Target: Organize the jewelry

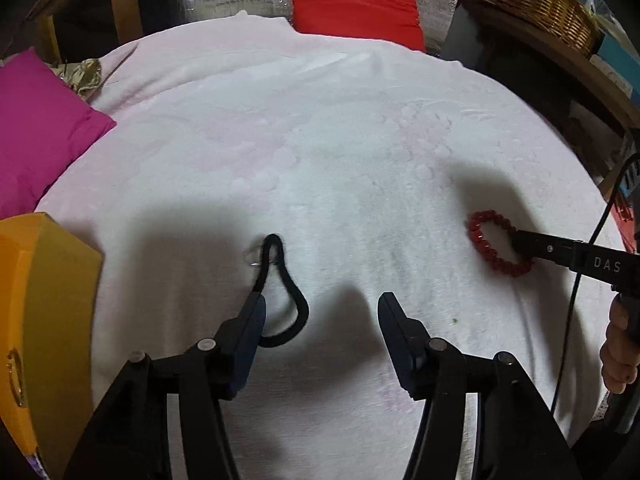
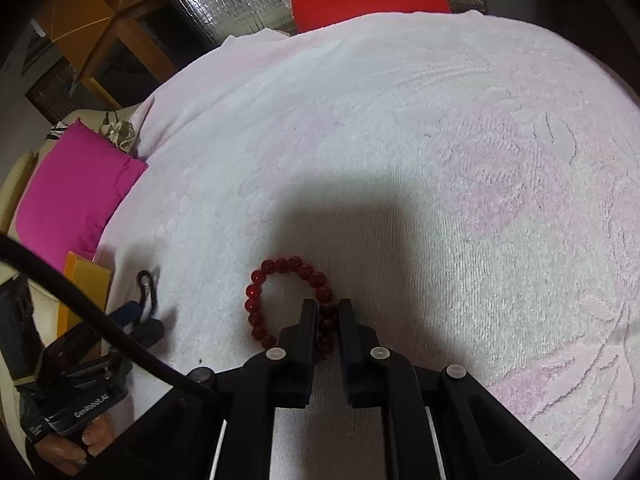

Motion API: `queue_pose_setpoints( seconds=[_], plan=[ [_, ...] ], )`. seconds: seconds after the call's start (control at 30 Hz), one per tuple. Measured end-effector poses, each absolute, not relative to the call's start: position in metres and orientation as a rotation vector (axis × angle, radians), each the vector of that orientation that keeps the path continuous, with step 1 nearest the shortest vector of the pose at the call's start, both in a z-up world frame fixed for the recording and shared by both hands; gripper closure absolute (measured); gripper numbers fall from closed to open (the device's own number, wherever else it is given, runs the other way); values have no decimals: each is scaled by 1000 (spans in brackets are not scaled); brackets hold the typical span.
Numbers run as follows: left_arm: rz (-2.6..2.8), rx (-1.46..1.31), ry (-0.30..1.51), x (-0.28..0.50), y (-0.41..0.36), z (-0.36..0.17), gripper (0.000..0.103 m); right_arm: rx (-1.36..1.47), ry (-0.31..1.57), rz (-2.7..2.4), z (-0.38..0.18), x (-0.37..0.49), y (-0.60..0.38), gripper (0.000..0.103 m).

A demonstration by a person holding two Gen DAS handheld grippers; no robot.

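Straddling a strand of the red bead bracelet [image 2: 288, 304], the right gripper [image 2: 327, 312] has its two fingers drawn narrow, one on each side of the beads, which fill the slim gap between the pads; the rest of the loop lies flat on the white towel [image 2: 440, 160] ahead and to the left of the fingertips. Seen from the left wrist view, that same gripper [image 1: 520, 242] reaches in from the right edge, its tip resting on the bracelet [image 1: 496, 248], with the person's hand [image 1: 618, 356] visible on the handle. The left gripper [image 1: 320, 308] stands wide, its fingers well apart. A black cord [image 1: 288, 292] loops on the towel [image 1: 320, 140]; its near end runs against the inner face of the left finger, and its far end passes through a small silver ring [image 1: 253, 258]. An orange box [image 1: 36, 300] sits at the left edge of the towel, close to the left gripper. Farther off, a pink cushion [image 1: 36, 136] lies to the left, a red cushion [image 1: 356, 0] at the far side, and a wicker basket [image 1: 552, 4] at the upper right.
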State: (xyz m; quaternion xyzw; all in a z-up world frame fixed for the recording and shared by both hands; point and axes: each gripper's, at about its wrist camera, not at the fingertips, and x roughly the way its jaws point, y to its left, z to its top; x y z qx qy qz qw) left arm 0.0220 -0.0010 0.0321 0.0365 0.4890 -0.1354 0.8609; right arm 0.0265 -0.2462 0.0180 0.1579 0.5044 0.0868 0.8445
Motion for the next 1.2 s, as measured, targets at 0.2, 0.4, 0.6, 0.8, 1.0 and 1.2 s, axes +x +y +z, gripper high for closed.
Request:
queue_pose_setpoints(
  seconds=[0.2, 0.4, 0.6, 0.8, 1.0, 1.2],
  plan=[
    [-211, 111, 1023, 23, 15, 34, 43, 307, 1049, 162, 17, 27, -239, 90],
    [-136, 91, 1023, 26, 33, 35, 31, 338, 1054, 165, 15, 30, -242, 90],
    [-175, 124, 1057, 29, 24, 25, 31, 353, 1052, 164, 15, 31, -243, 90],
    [-222, 100, 1050, 30, 24, 24, 42, 342, 1048, 163, 15, 29, -244, 90],
    [-243, 112, 1040, 27, 23, 25, 76, 328, 1041, 162, 15, 29, -243, 90],
    [-316, 111, 1019, 19, 15, 30, 90, 314, 1032, 156, 16, 28, -239, 90]
  ],
)
